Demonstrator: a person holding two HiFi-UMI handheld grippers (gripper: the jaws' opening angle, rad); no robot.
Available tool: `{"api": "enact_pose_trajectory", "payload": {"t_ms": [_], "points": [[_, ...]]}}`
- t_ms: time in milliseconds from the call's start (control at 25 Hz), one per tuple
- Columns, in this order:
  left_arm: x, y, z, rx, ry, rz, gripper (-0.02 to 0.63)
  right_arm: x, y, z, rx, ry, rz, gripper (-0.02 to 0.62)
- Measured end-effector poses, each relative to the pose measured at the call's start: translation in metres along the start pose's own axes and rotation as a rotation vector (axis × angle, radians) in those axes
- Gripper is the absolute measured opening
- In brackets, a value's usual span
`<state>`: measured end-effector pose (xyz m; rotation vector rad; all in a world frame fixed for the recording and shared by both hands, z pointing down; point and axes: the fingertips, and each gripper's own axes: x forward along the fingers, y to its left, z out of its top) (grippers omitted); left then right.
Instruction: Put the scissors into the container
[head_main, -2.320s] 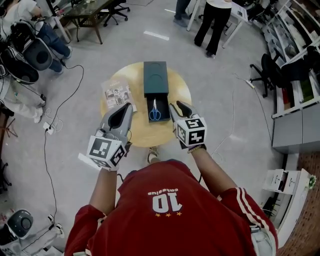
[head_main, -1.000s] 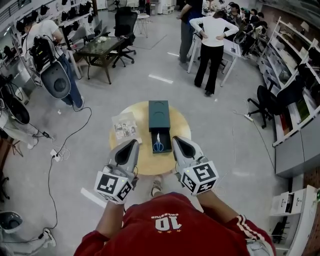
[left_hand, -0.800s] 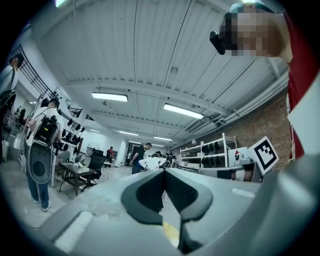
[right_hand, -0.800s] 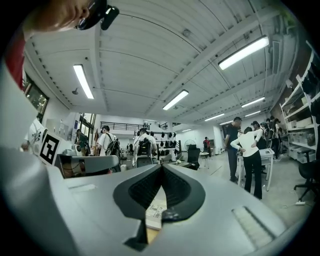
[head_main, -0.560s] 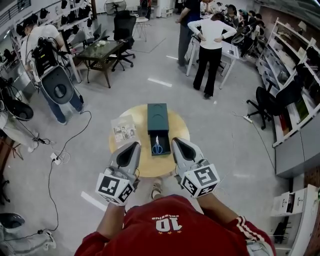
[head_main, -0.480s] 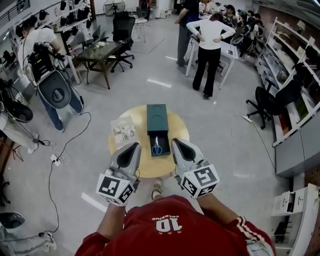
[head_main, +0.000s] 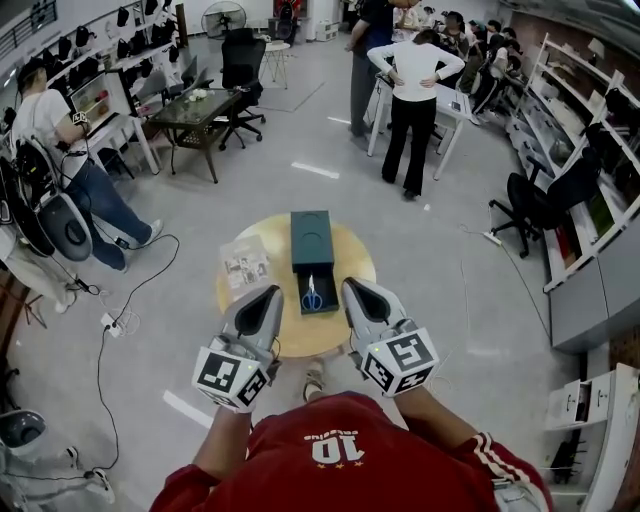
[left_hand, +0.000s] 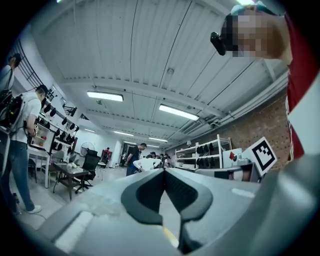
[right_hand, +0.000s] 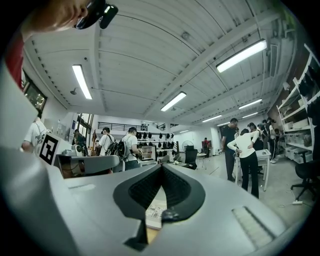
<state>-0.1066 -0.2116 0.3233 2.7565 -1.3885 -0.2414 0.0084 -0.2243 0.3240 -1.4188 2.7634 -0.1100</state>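
The blue-handled scissors lie in the pulled-out tray of the dark green container on a round wooden table. My left gripper is held near my body, left of the tray, its jaws shut with nothing between them. My right gripper mirrors it on the tray's right, also shut and empty. In the left gripper view, the left gripper points up at the room and ceiling. The right gripper in its own view does the same, with a bit of table showing between its jaws.
A printed leaflet lies on the table's left part. People stand at a white table beyond. A glass desk and office chairs are at the back left, shelving on the right, cables on the floor at left.
Both grippers have drawn back from the tray toward my body and stayed shut. The head view has lifted, so the table sits smaller and farther off. A person at left has walked on.
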Motion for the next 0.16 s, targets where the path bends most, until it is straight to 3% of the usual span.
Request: {"api": "enact_pose_trajectory", "payload": {"t_ms": [160], "points": [[-0.0015, -0.0002, 0.0006, -0.002, -0.002, -0.004, 0.002, -0.0002, 0.0013, 0.0004, -0.003, -0.001, -0.007, -0.012]]}}
